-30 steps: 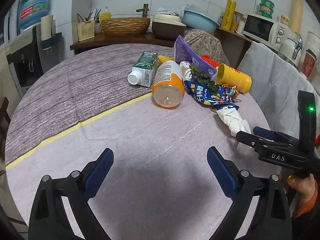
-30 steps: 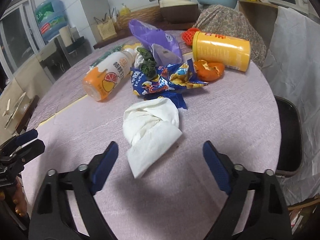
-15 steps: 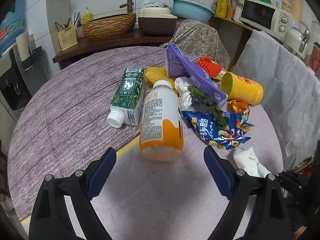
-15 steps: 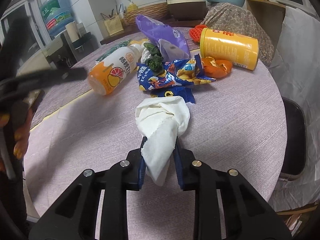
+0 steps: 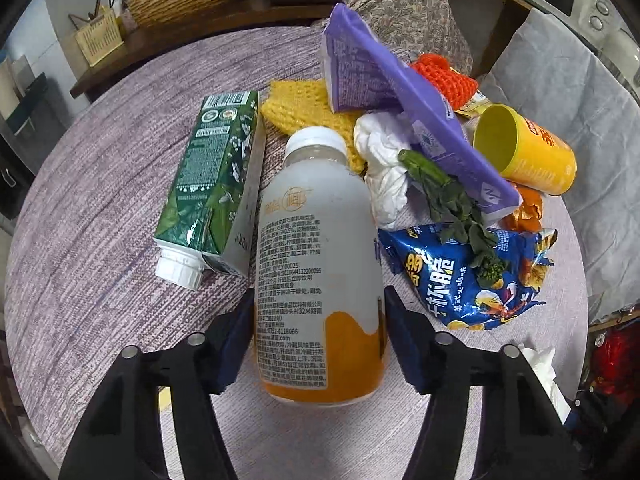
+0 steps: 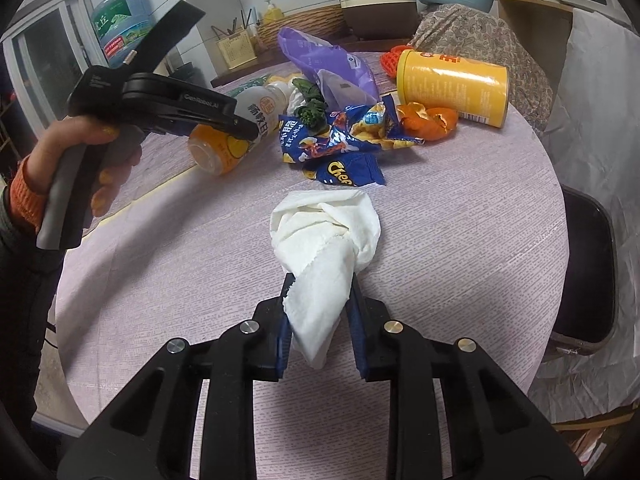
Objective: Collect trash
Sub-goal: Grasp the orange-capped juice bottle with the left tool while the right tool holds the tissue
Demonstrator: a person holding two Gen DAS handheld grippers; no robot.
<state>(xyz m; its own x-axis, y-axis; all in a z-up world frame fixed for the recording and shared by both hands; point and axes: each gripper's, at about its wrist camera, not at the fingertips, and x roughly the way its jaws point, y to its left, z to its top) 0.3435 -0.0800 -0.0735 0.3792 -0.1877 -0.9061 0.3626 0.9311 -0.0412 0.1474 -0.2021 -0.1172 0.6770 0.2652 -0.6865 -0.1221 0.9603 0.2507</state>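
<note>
Your left tool (image 5: 320, 332) straddles the bottle (image 5: 318, 272) lying on the desk (image 5: 100, 220), pads at its sides; can't tell if it's gripped. Round bottle may roll. Right tool (image 6: 320, 332) pinches the tissue (image 6: 326, 240) by a tail; may slip.

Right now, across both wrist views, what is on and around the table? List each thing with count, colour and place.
Juice bottle: 1, white and orange, lying between the left fingers.
Paper towel: 1, white, pinched by the right gripper.
Carton: 1, green, left of the bottle.
Snack bag: 1, blue, right of the bottle.
Purple bag: 1, leaning on the pile.
Canister: 1, yellow, on its side, far right.
Orange peel: beside the canister.
Greens: 1 sprig, on the bags.
Table: 1, round, purple cloth.
Left gripper: around the bottle.
Right gripper: shut.
</note>
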